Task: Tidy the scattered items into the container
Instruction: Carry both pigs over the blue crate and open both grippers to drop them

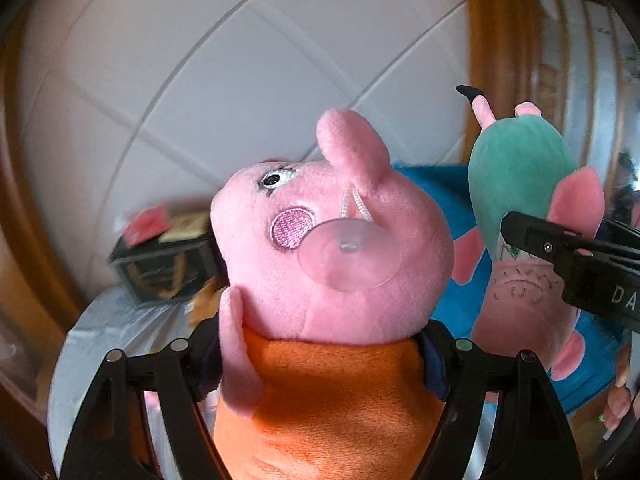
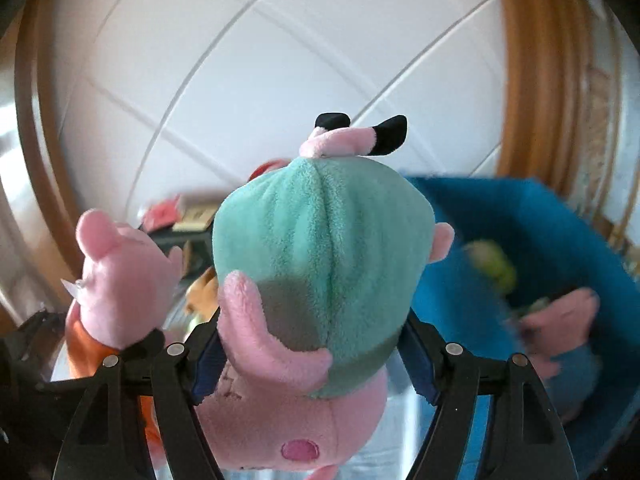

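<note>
Two toy pigs are held up in the air, one in each gripper.

The left gripper [image 1: 320, 364] pinches a pink pig in an orange dress [image 1: 320, 264] by its body, head up, with a clear sucker [image 1: 349, 253] hanging on its face. The right gripper [image 2: 316, 364] pinches a pig in a green shirt [image 2: 320, 256] upside down, its black shoes on top. The two pigs hang side by side, near each other. A blue tub [image 2: 532, 232] sits just behind, to the right, with other soft toys inside. A dark box [image 1: 164, 264] sits on the table [image 1: 104, 320] to the left.
</note>
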A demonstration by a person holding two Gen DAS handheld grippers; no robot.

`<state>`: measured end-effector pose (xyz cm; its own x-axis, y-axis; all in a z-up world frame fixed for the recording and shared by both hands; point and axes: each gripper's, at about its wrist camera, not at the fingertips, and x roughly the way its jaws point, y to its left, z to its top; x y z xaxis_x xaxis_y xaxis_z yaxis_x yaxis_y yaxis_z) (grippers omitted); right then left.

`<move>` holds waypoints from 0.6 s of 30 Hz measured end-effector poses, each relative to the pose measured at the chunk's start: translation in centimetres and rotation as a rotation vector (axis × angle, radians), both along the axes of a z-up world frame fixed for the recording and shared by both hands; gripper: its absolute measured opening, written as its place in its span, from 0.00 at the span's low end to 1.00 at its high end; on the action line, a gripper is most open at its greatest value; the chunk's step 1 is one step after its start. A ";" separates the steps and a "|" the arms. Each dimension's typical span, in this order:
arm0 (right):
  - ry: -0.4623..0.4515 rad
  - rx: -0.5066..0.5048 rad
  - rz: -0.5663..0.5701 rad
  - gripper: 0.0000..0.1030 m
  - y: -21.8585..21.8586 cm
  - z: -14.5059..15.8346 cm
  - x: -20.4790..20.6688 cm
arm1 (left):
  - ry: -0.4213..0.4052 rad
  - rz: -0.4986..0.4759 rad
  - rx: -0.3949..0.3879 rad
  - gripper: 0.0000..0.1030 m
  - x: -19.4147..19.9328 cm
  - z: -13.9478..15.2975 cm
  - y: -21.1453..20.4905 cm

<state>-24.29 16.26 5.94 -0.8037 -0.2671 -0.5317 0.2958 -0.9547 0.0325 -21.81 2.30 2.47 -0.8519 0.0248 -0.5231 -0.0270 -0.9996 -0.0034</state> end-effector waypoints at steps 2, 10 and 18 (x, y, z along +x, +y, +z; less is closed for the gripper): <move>0.034 0.009 -0.033 0.73 4.1 1.6 0.2 | 0.033 -0.036 0.016 0.75 -0.5 1.3 4.5; 0.084 0.096 -0.123 0.73 22.9 3.9 -3.3 | 0.045 -0.091 0.082 0.75 -5.8 3.5 23.4; -0.130 0.215 -0.118 0.73 36.1 -2.8 -9.2 | -0.257 -0.070 -0.010 0.76 -10.2 -3.1 35.2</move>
<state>-33.46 52.35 3.19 -0.7440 -0.0457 -0.6666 0.1887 -0.9714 -0.1441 -32.01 37.47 -0.62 -0.6874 0.0732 -0.7226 -0.0960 -0.9953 -0.0095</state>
